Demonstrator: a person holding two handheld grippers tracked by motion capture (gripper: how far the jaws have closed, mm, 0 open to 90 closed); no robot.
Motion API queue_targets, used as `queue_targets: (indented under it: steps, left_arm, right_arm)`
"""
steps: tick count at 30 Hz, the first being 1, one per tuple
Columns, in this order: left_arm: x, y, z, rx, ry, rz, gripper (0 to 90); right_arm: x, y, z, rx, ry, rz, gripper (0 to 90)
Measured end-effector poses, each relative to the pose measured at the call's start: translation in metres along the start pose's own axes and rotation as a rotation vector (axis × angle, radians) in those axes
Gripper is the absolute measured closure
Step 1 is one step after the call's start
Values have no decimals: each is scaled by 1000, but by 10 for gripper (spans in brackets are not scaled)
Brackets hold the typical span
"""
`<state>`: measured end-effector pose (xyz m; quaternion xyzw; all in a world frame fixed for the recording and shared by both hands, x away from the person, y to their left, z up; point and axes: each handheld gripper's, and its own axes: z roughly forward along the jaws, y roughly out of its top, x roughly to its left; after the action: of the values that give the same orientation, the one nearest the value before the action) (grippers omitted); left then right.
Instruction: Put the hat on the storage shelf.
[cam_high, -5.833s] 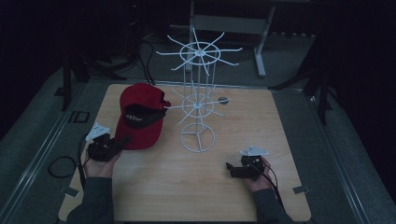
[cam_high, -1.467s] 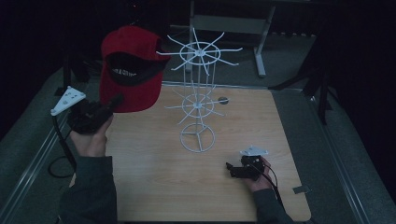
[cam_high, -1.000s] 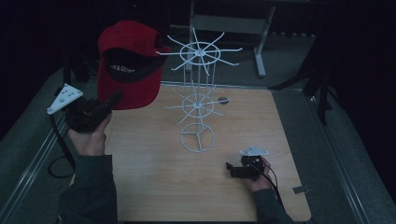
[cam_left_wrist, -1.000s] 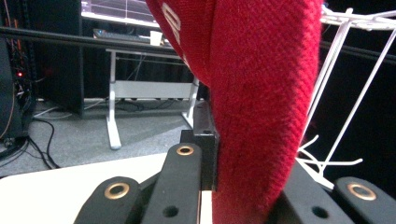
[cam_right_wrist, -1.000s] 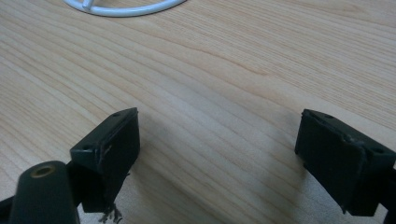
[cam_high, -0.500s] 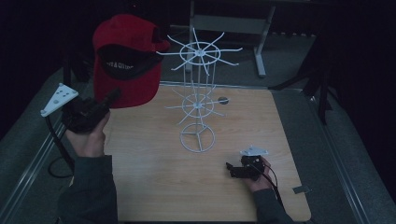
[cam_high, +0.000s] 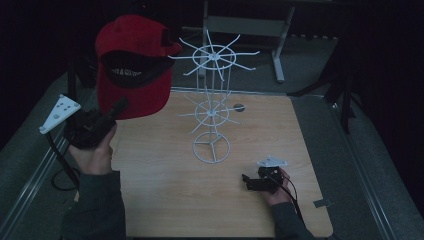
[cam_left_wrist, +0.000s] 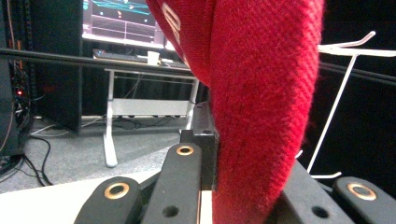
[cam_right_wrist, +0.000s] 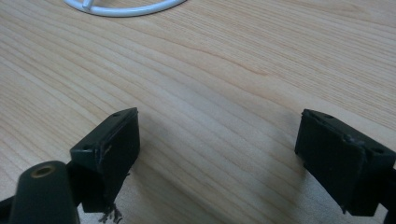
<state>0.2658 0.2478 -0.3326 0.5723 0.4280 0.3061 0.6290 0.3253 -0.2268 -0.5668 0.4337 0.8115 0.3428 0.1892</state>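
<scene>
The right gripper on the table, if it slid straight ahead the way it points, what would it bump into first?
Probably the white ring base of the wire rack. The right gripper rests open on the wooden table, with bare wood up to the ring at the view's top left. It might slide past.

From my station the cap reads as coarse red woven cloth, matt and slightly fuzzy, while the table under my right gripper is pale wood with a fine, smooth grain and a faint satin sheen. The 2 jaws of that gripper look like matt black plastic with scuffed, frayed edges, and the left gripper shows the same dull black plastic set with small brassy metal rings. The rack looks like thin wire with a smooth white coating, a little glossy at its base ring.
</scene>
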Motion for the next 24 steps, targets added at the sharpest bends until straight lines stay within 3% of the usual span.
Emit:
queue_targets:
  steps: [8,15,24]
  left_arm:
    - [-8,-5,-4,-3,5,23,853]
    - [-10,-16,-3,2,1,17,853]
    - [-20,-59,6,-8,15,24,852]
  right_arm:
    - [0,0,0,0,0,0,137]
    - [0,0,0,0,0,0,137]
    - [0,0,0,-1,0,0,137]
